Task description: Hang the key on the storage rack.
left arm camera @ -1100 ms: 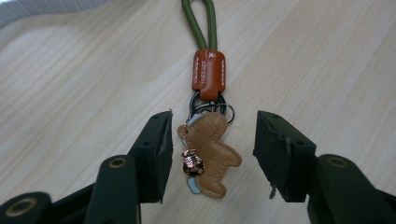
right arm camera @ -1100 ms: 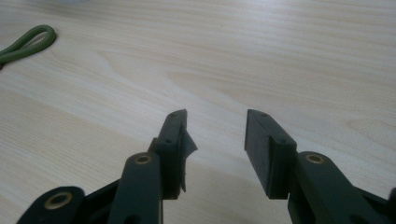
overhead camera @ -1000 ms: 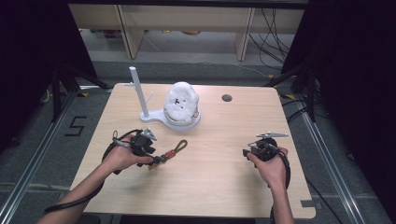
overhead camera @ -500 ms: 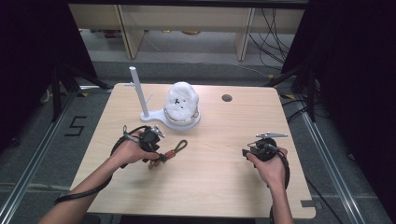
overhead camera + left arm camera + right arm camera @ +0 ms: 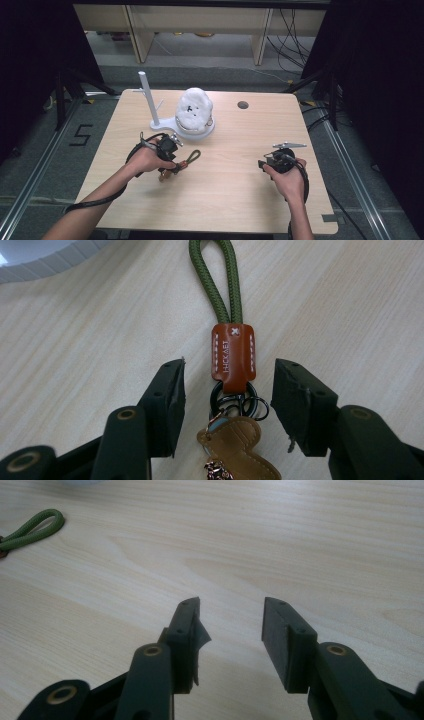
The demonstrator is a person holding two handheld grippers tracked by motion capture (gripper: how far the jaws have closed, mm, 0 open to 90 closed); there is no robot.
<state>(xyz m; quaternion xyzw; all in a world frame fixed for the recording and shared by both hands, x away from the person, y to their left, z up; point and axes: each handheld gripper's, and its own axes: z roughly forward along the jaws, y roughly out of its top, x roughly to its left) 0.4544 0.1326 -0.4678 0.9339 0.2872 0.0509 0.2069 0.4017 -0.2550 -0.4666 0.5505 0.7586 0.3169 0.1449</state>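
Note:
A keychain lies flat on the table: a green cord loop (image 5: 216, 277), a brown leather tab (image 5: 233, 356), dark metal rings (image 5: 239, 401) and a tan leather charm (image 5: 235, 445). In the high view the keychain (image 5: 186, 161) sits just right of my left hand. My left gripper (image 5: 227, 395) stands open with the tab and rings between its jaws; neither pad touches them. My left gripper (image 5: 172, 162) is left of centre in the high view. My right gripper (image 5: 229, 630) is open over bare wood; in the high view the right gripper (image 5: 264, 163) rests at the right.
A white stand (image 5: 196, 131) with a round base carries a fluffy white ball (image 5: 194, 109), and a thin white post (image 5: 147, 95) rises at its left. A dark round hole (image 5: 243, 105) marks the wooden table (image 5: 235, 200) at the back. Shelving stands beyond the far edge.
My left hand has slid rightwards along the table to the keychain, so its jaws now straddle the leather tab. The right hand has stayed put.

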